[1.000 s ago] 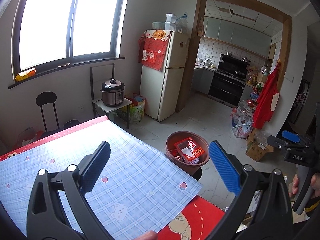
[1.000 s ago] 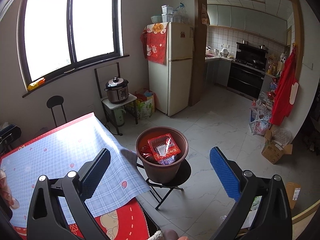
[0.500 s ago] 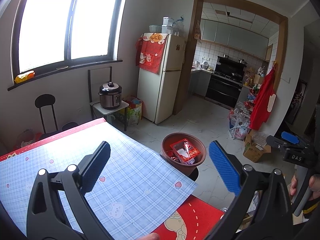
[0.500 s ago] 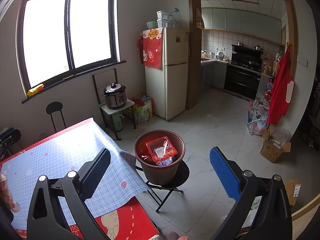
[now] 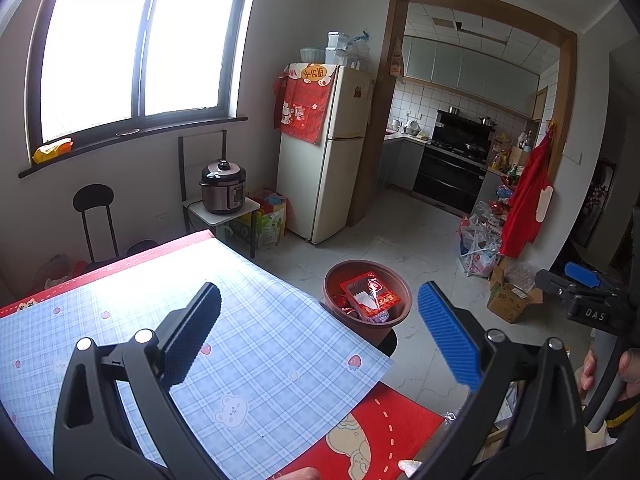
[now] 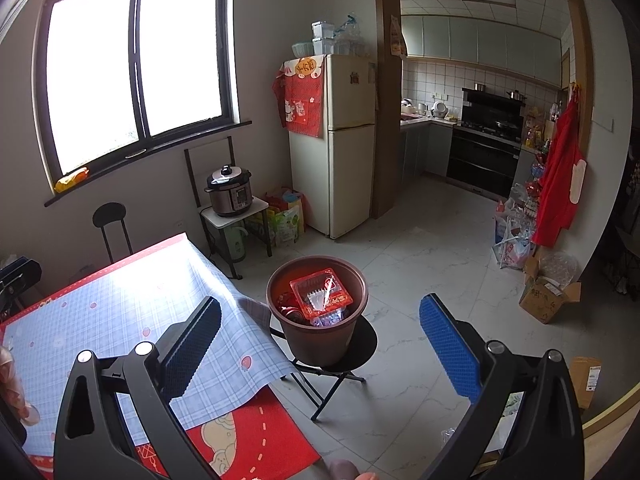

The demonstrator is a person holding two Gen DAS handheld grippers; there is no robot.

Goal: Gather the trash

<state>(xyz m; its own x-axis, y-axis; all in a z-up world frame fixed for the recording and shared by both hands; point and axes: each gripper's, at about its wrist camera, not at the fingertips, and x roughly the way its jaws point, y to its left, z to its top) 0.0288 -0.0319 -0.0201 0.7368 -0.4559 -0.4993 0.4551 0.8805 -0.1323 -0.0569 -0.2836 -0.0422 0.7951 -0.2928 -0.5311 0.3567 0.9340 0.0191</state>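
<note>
A brown bin [image 6: 318,340] stands on a small black folding stool [image 6: 362,354] beside the table corner. It holds a red plastic tray [image 6: 322,292] and other wrappers. The bin also shows in the left wrist view [image 5: 367,320] with the red tray [image 5: 370,294] on top. My left gripper [image 5: 318,340] is open and empty above the table's blue checked cloth [image 5: 240,360]. My right gripper [image 6: 320,344] is open and empty, held above and short of the bin. The right gripper's body shows at the right edge of the left wrist view [image 5: 588,304].
The table [image 6: 120,308] has a red mat [image 6: 240,440] under the checked cloth. A fridge [image 6: 340,144], a rice cooker [image 6: 230,192] on a side table and a black stool [image 6: 110,228] line the wall. Bags [image 6: 514,236] and a cardboard box [image 6: 548,298] sit on the floor at right.
Both grippers have drawn back and up from the bin, which looks smaller and lower in both views. Both stay open and empty.
</note>
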